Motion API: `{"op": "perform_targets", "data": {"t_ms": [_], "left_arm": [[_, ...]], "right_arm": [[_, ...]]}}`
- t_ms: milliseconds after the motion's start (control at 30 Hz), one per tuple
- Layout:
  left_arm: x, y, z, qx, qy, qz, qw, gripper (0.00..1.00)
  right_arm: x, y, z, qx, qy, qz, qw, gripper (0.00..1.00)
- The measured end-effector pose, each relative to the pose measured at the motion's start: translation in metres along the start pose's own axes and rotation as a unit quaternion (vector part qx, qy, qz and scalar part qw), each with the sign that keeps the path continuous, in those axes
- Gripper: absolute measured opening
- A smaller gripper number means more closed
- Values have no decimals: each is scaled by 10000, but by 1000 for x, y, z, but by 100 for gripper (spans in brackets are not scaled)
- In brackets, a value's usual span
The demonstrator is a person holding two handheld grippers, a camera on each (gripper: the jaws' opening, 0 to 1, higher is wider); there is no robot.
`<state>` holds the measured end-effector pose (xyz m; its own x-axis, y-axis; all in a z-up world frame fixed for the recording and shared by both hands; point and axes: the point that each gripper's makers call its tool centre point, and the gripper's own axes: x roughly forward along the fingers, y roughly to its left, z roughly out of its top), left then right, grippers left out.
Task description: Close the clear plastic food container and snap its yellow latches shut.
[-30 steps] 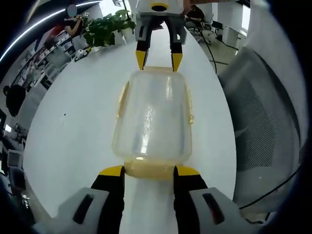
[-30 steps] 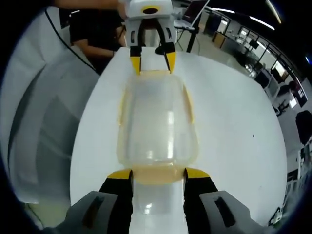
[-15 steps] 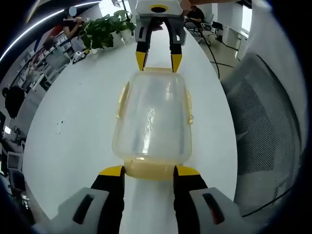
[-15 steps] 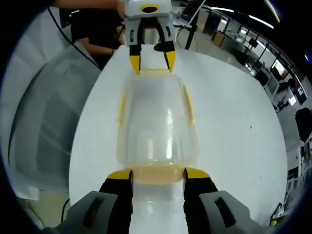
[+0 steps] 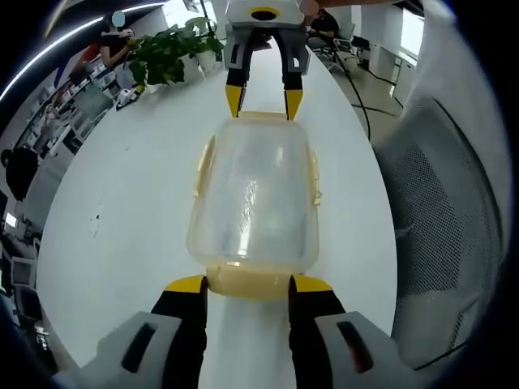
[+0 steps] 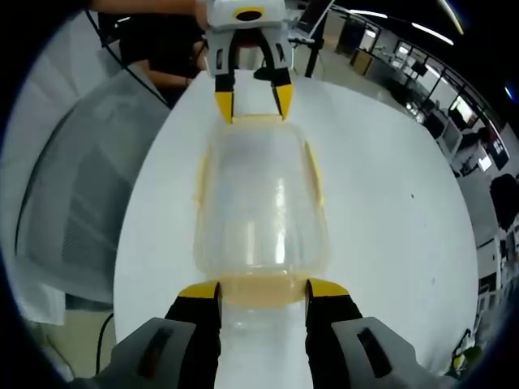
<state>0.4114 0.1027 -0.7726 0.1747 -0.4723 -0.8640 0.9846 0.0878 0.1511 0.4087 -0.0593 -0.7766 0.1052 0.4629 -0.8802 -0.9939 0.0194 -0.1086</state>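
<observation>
Lying lengthwise on the white table, the clear plastic box had its lid on and sat between the two tools. In the left gripper view, the left tool had its yellow tips spread either side of the yellow latch at the near end of the box, touching or just beside that end; whether they squeezed the latch could not be told. At the far end of the box the right tool pointed back, jaws parted, tips at the far latch. The side latches lay along the long edges of the box. Beyond the box stood a leafy plant, and a grey mesh chair stood beside the table. In the right gripper view the same box lay between the right tool and the left tool.
</observation>
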Motion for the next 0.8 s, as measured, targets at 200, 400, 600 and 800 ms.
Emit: {"op": "perform_targets", "data": {"t_ms": [200, 400, 600, 800], "left_arm": [[8, -2, 10, -8, -8, -21, 10000, 38], [14, -2, 20, -4, -10, -34, 10000, 38], [19, -2, 27, -18, -20, -50, 10000, 38], [26, -3, 30, -48, 2, -84, 10000, 38]], "right_arm": [[-5, 1, -12, 16, 7, 14, 10000, 39], [-9, 0, -23, 36, 17, 21, 10000, 39], [-11, -2, -32, 54, 14, 44, 10000, 39], [-9, -2, -38, 68, 33, 88, 9999, 39]]}}
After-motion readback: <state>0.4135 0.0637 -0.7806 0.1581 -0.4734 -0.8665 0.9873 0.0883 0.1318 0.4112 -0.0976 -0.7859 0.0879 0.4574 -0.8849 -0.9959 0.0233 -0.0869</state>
